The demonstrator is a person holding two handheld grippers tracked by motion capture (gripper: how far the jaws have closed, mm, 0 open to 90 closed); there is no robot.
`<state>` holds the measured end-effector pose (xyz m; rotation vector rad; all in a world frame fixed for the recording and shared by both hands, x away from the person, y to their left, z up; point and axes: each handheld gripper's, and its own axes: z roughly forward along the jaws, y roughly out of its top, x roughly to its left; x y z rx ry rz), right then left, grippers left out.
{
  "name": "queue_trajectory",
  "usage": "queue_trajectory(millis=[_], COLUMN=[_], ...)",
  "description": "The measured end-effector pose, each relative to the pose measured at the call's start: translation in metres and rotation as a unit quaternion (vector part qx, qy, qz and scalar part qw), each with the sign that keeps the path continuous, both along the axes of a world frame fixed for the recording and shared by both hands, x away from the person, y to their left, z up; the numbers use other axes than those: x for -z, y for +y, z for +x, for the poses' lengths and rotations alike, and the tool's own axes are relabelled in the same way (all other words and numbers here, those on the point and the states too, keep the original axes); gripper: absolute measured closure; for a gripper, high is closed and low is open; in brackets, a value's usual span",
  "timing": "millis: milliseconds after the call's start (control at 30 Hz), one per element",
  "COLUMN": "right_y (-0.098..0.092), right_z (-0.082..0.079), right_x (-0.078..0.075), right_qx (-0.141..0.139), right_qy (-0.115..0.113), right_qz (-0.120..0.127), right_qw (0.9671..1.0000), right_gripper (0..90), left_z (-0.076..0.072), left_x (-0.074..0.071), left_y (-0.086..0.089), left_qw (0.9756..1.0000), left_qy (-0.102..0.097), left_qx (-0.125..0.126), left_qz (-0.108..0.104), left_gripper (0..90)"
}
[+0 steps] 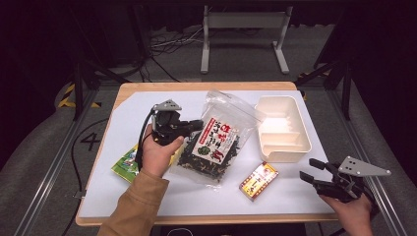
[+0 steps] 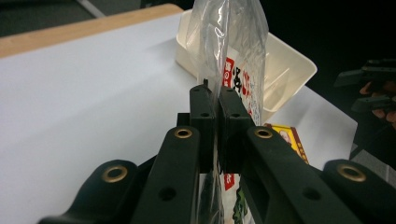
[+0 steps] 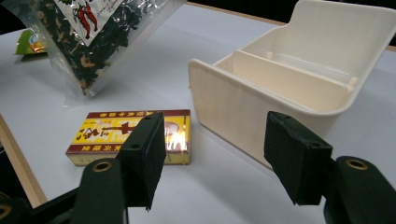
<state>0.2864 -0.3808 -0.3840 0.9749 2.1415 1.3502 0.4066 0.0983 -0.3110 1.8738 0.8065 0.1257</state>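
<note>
Plastic, clear and crinkled, is what your left gripper (image 1: 193, 126) has between its jaws: they are pressed together on the side edge of the clear zip-top bag of dark dried leaves with a white, red and black printed label (image 1: 215, 141). In the left gripper view the two black pads (image 2: 204, 122) meet on the film, with the bag standing up past the jaw tips and running down between the jaw arms. From above, the bag slants across the middle of the white-covered wooden table (image 1: 162, 194), its top end raised towards the cream plastic divided tray (image 1: 298, 129), its lower end near the table surface. Your left hand (image 1: 158, 153) grips the tool from below, over a green and yellow flat packet (image 1: 127, 163) lying on the table.

Your right gripper (image 1: 310, 170) is at the table's near right corner, held apart from everything. Its jaws stand partly open with nothing between them. In the right gripper view they frame the tray's near wall (image 3: 229, 112), and the red and yellow small rectangular box (image 3: 121, 135) lies flat just beyond the left pad, beside the tray. The bag's lower end hangs well beyond it, off the table there.
</note>
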Motion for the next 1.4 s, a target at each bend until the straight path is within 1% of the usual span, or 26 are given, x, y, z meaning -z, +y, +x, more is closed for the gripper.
queue_trajectory(millis=[33, 67, 100, 133, 167, 200, 233, 267, 333, 400, 433, 500, 600, 667, 700, 733, 767, 833, 933, 1033, 1133, 1200, 1400], right_y=[0.002, 0.003, 0.005, 0.007, 0.01, 0.012, 0.012, 0.017, 0.02, 0.026, 0.029, 0.036, 0.046, 0.051, 0.053, 0.056, 0.06, 0.064, 0.072, 0.077, 0.081, 0.084, 0.092], right_z=[0.001, 0.001, 0.002, 0.003, 0.006, 0.008, 0.008, 0.012, 0.014, 0.019, 0.021, 0.026, 0.031, 0.035, 0.036, 0.038, 0.039, 0.042, 0.046, 0.051, 0.057, 0.06, 0.07], right_x=[-0.002, -0.003, -0.004, -0.006, -0.009, -0.011, -0.011, -0.016, -0.018, -0.021, -0.023, -0.026, -0.031, -0.034, -0.035, -0.037, -0.039, -0.042, -0.047, -0.051, -0.055, -0.059, -0.071], right_qx=[-0.002, -0.003, -0.005, -0.007, -0.012, -0.015, -0.015, -0.022, -0.026, -0.033, -0.035, -0.042, -0.053, -0.06, -0.063, -0.067, -0.07, -0.072, -0.074, -0.077, -0.079, -0.081, -0.087], right_qy=[0.0, 0.0, 0.0, -0.002, -0.004, -0.005, -0.005, -0.006, -0.007, -0.004, -0.001, 0.008, 0.009, 0.008, 0.007, 0.006, 0.006, 0.006, 0.009, 0.014, 0.023, 0.024, 0.027], right_qz=[0.001, 0.003, 0.004, 0.006, 0.007, 0.008, 0.008, 0.01, 0.011, 0.013, 0.015, 0.019, 0.017, 0.019, 0.019, 0.023, 0.026, 0.028, 0.037, 0.053, 0.062, 0.061, 0.059], right_qw=[1.0, 1.0, 1.0, 1.0, 0.9999, 0.9998, 0.9998, 0.9997, 0.9996, 0.9994, 0.9993, 0.9989, 0.9984, 0.998, 0.9978, 0.9975, 0.9972, 0.997, 0.9965, 0.9955, 0.9946, 0.9946, 0.9941], right_gripper=[38.7, 38.7, 38.7, 38.7, 38.7, 38.7, 38.7, 38.8, 38.9, 39.0, 39.3, 39.4, 39.4, 39.4, 39.4, 39.4, 39.5, 39.9, 40.5, 40.6, 39.9, 39.2, 37.7], left_z=[-0.001, -0.001, -0.002, -0.003, -0.004, -0.004, -0.005, -0.007, -0.009, -0.01, -0.011, -0.011, -0.013, -0.014, -0.014, -0.014, -0.016, -0.017, -0.019, -0.021, -0.022, -0.023, -0.024], left_x=[-0.001, -0.001, -0.002, -0.003, -0.004, -0.004, -0.004, -0.005, -0.007, -0.008, -0.009, -0.009, -0.01, -0.01, -0.01, -0.01, -0.01, -0.011, -0.011, -0.012, -0.012, -0.012, -0.012], left_y=[0.001, 0.002, 0.003, 0.005, 0.005, 0.005, 0.006, 0.006, 0.007, 0.009, 0.01, 0.012, 0.014, 0.014, 0.014, 0.014, 0.013, 0.012, 0.011, 0.012, 0.013, 0.014, 0.015], left_qw=[1.0, 0.9999, 0.9999, 0.9996, 0.9993, 0.9993, 0.9989, 0.9984, 0.9973, 0.9966, 0.9959, 0.9949, 0.9937, 0.9926, 0.9923, 0.9921, 0.9922, 0.9918, 0.9909, 0.9902, 0.9895, 0.989, 0.988], left_qy=[0.0, -0.006, -0.009, -0.019, -0.023, -0.023, -0.032, -0.04, -0.054, -0.058, -0.064, -0.07, -0.077, -0.087, -0.089, -0.095, -0.094, -0.103, -0.112, -0.114, -0.114, -0.114, -0.118], left_qx=[0.001, -0.001, 0.002, 0.007, 0.008, 0.008, 0.01, 0.012, 0.015, 0.02, 0.023, 0.029, 0.031, 0.034, 0.036, 0.038, 0.039, 0.041, 0.042, 0.044, 0.048, 0.049, 0.049], left_qz=[-0.004, -0.008, -0.014, -0.019, -0.027, -0.027, -0.032, -0.038, -0.047, -0.055, -0.059, -0.067, -0.076, -0.078, -0.078, -0.073, -0.072, -0.064, -0.063, -0.068, -0.075, -0.08, -0.086], left_gripper=[86.7, 86.8, 86.8, 86.7, 86.8, 86.7, 86.7, 86.7, 86.7, 86.7, 86.7, 86.7, 86.7, 86.7, 86.7, 86.7, 86.8, 86.9, 86.9, 86.9, 86.9, 86.9, 86.9])
